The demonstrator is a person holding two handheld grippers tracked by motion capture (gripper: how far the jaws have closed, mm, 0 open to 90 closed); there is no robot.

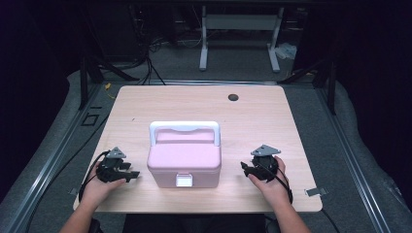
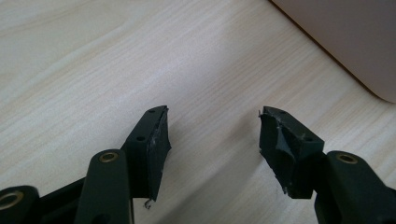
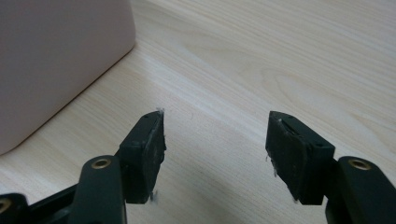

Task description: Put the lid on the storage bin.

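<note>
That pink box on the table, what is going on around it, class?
A person sits at a wooden table with a pair of tongs in each hand. A pink box with a white handle and a white latch stands shut between them. The left tongs and right tongs sit low on either side, jaws open, holding nothing and apart from the box. Nothing has been grasped yet.

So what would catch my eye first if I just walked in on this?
The pink box with its white handle and white front latch, sitting mid-table on the pale wooden table. Then the two black tools flanking it, the left tool and right tool, both open and holding nothing.
</note>
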